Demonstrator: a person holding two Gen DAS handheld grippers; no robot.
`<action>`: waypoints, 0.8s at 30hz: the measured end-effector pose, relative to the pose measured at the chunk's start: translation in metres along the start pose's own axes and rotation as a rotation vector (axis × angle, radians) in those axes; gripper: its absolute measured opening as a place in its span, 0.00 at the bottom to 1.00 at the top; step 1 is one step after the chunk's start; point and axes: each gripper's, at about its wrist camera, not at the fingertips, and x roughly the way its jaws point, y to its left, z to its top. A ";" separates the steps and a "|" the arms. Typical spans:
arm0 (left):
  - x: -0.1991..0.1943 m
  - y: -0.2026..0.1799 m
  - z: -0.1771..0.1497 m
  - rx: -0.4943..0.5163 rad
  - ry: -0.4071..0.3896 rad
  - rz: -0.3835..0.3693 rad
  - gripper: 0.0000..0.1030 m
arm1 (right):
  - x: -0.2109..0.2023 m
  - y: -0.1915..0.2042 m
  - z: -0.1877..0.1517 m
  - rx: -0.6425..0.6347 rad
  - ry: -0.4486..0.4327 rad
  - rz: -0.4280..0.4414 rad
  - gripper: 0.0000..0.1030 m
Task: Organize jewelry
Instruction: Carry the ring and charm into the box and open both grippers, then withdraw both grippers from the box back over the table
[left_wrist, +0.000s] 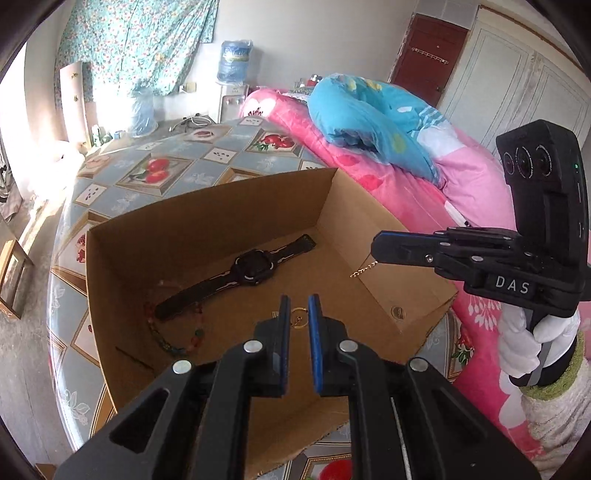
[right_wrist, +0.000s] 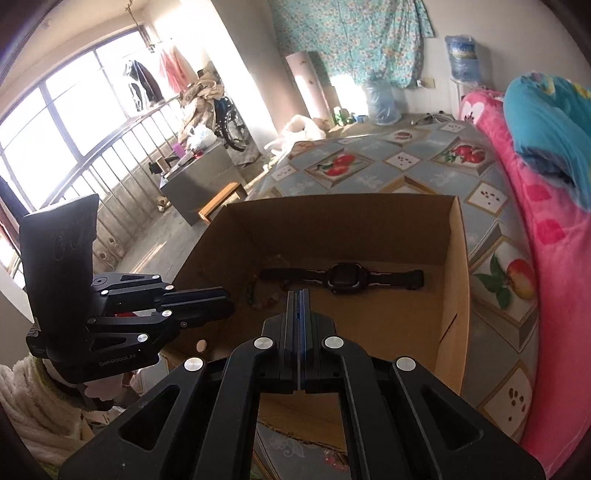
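An open cardboard box (left_wrist: 207, 221) sits on the fruit-patterned cloth (left_wrist: 155, 166), holding a black watch (left_wrist: 251, 271) across its middle, a coloured bead bracelet (left_wrist: 173, 332) toward seven o'clock of the watch, and a small gold ring (left_wrist: 298, 318) near the box's front. The left gripper (left_wrist: 297, 314) hovers over that ring, its jaws narrowly parted with nothing between them. The right gripper (left_wrist: 375, 251), at three o'clock over the box's edge, is clamped on a thin gold chain (left_wrist: 364, 268) that dangles from its tip.
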 end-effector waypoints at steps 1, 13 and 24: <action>0.009 0.003 0.003 -0.007 0.028 0.001 0.09 | 0.007 -0.003 0.003 0.002 0.021 -0.009 0.00; 0.046 0.029 0.021 -0.150 0.144 0.010 0.24 | 0.040 -0.025 0.016 0.014 0.097 -0.043 0.05; 0.003 0.015 0.021 -0.094 -0.001 0.058 0.24 | -0.003 -0.009 0.011 -0.012 -0.014 -0.049 0.10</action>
